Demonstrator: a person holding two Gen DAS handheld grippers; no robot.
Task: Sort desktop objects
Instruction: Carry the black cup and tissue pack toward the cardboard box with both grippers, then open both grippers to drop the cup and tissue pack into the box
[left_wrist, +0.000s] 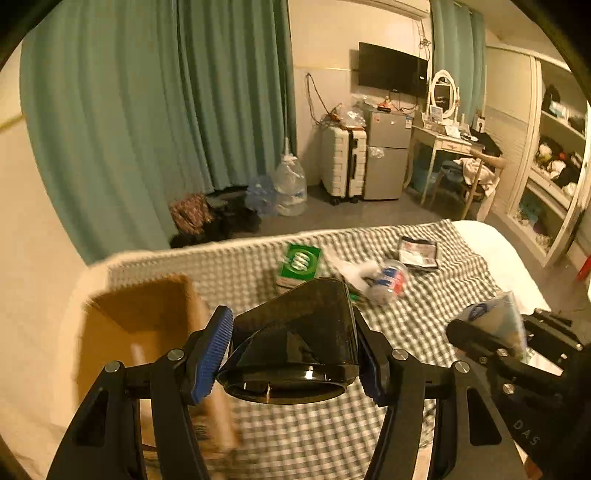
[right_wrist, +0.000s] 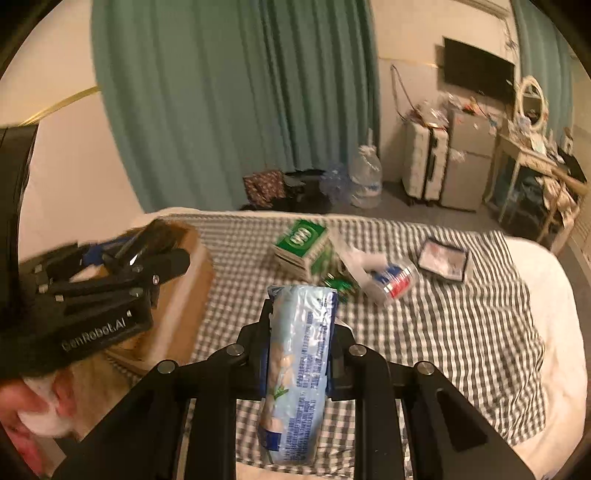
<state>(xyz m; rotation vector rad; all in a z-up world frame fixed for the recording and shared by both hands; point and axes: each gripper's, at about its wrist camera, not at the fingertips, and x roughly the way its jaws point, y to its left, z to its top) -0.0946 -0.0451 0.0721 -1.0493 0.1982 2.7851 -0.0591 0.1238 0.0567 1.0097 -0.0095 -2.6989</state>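
My left gripper (left_wrist: 291, 350) is shut on a black funnel-shaped nozzle (left_wrist: 295, 339), held above the checked cloth beside an open cardboard box (left_wrist: 147, 317). My right gripper (right_wrist: 299, 339) is shut on a pale blue wet-wipes pack (right_wrist: 299, 369), held above the cloth; this pack also shows at the right of the left wrist view (left_wrist: 495, 321). The left gripper (right_wrist: 110, 273) shows over the box (right_wrist: 192, 273) in the right wrist view. On the cloth lie a green box (right_wrist: 303, 247), a clear bottle with a red and blue label (right_wrist: 391, 280) and a dark flat packet (right_wrist: 443, 258).
The bed (right_wrist: 554, 332) has white sheet showing at its right and far edges. Beyond it stand teal curtains (left_wrist: 147, 110), water jugs (left_wrist: 291, 188), a white suitcase (left_wrist: 343, 162), a small fridge (left_wrist: 388, 155), a dressing table (left_wrist: 443, 144) and open shelves (left_wrist: 554, 147).
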